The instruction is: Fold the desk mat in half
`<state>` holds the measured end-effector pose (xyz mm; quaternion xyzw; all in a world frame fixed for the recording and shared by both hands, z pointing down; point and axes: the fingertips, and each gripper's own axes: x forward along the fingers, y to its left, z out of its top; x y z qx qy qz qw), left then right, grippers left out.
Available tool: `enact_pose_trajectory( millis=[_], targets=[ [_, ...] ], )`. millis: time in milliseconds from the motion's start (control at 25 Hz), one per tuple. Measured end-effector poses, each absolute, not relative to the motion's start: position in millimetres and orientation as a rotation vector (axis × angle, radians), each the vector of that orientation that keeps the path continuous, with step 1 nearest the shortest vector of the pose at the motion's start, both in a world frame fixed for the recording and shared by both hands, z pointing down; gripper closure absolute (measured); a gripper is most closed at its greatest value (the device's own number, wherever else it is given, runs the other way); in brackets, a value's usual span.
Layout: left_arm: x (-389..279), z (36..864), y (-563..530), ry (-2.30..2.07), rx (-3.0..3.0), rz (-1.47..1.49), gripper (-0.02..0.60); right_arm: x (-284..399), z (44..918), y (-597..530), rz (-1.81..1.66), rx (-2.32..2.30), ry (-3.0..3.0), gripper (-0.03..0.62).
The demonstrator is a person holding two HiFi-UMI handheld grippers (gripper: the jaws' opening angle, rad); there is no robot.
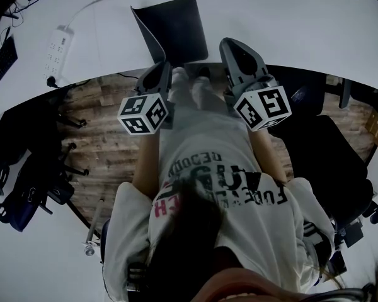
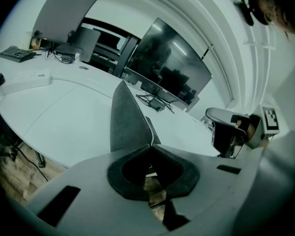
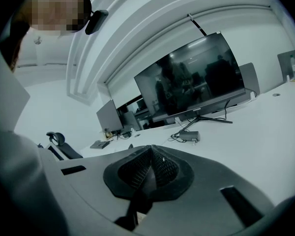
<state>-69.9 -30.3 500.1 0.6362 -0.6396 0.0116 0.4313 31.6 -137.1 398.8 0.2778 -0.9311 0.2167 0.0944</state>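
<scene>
White curved desk (image 1: pixel 290 24) fills the upper part of the head view. The dark desk mat (image 1: pixel 173 27) lies on the desk, mid-width, reaching to the desk's near edge. Its left side is lifted off the desk: in the left gripper view it stands up as a thin grey sheet (image 2: pixel 127 119) rising from the jaw tips.

Left gripper (image 1: pixel 159 68) sits at the desk's near edge, claw pinched tight on the mat's near-left corner (image 2: pixel 150 145). Right gripper (image 1: pixel 233 46) is also at the desk's near edge, just beside the mat's right side. Its claw is pressed together (image 3: pixel 151 149) with nothing showing between the pads, so it looks empty.

Handling, my read: the mat is thin, light and flexible, but stiff enough to hold a plane when raised by one corner. It likely has a grippy underside and a smooth top. It is not fragile. A corner or edge pinch suits it, since the flat middle gives the jaws nothing to bite. One pinched corner may let it twist or sag, so taking the near-right corner as well would carry the edge over evenly.

Farther out on the desk: a power strip (image 1: pixel 55 50) at the desk's left and a big monitor (image 2: pixel 169 65) at its far side. An office chair (image 1: pixel 321 162) stands off the desk's near edge, to the right.
</scene>
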Motion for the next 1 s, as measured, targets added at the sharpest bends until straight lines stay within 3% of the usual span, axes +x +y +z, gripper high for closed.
enact_pose_trajectory(
  millis=[1000],
  targets=[
    [-26.4, 500.3, -60.4, -1.512, 1.652, 0.086, 0.569, 60.0, 405.0, -159.1, 0.69, 0.888, -2.746, 0.594]
  ],
)
